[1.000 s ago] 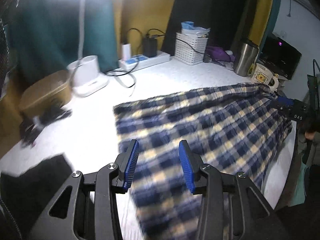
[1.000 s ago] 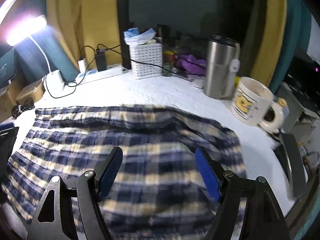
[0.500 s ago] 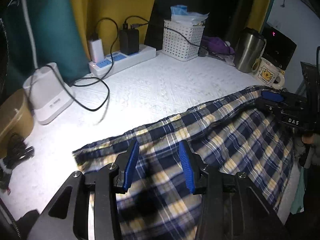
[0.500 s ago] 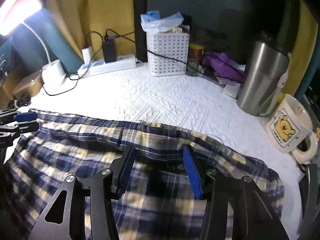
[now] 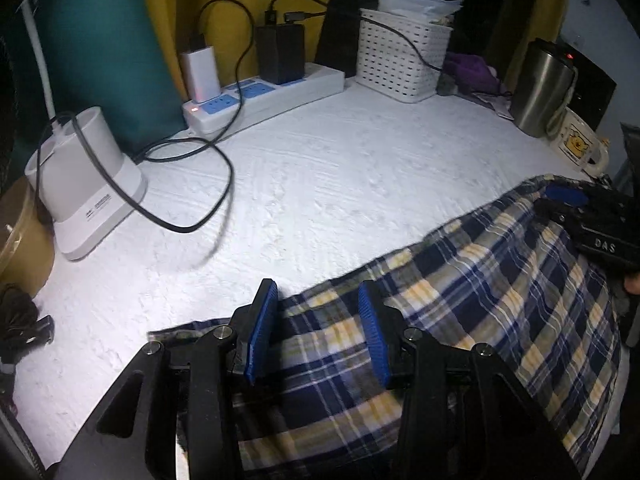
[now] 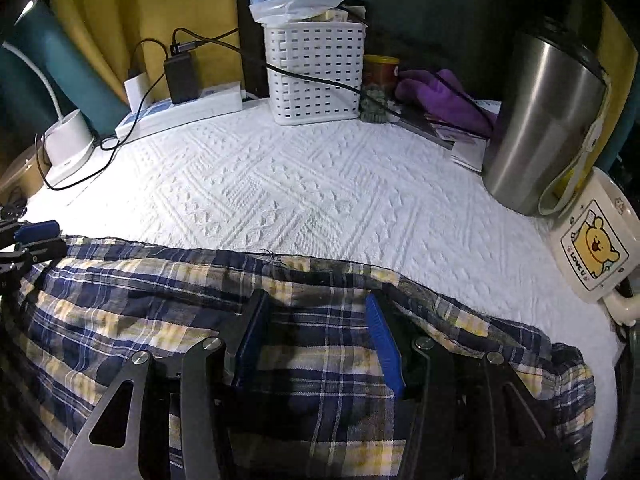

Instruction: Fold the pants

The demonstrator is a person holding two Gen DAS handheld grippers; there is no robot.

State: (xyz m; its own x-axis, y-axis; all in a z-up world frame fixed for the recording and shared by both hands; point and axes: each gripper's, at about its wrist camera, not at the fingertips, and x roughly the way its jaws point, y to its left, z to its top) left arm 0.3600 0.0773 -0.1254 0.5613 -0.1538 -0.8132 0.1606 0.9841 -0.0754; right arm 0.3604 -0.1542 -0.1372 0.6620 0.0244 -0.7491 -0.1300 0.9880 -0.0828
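Note:
Blue, white and yellow plaid pants lie spread on a white textured table cover. My left gripper hangs low over their far left corner. Its blue pads stand apart, and the hem shows flat between them. My right gripper is over the cloth just behind the far hem, pads apart, with flat plaid between them. Each gripper also shows at the hem in the other's view: the right gripper and the left gripper. The fingers hide the cloth beneath them.
Along the back stand a white power strip with chargers, a white lamp base with a looping black cable, a white basket, a purple cloth, a steel tumbler and a bear mug. White cover lies bare beyond the hem.
Both grippers came forward and down, so the pants' far hem now lies at their fingertips. The right jaws narrowed early in the second. The left jaws kept their gap.

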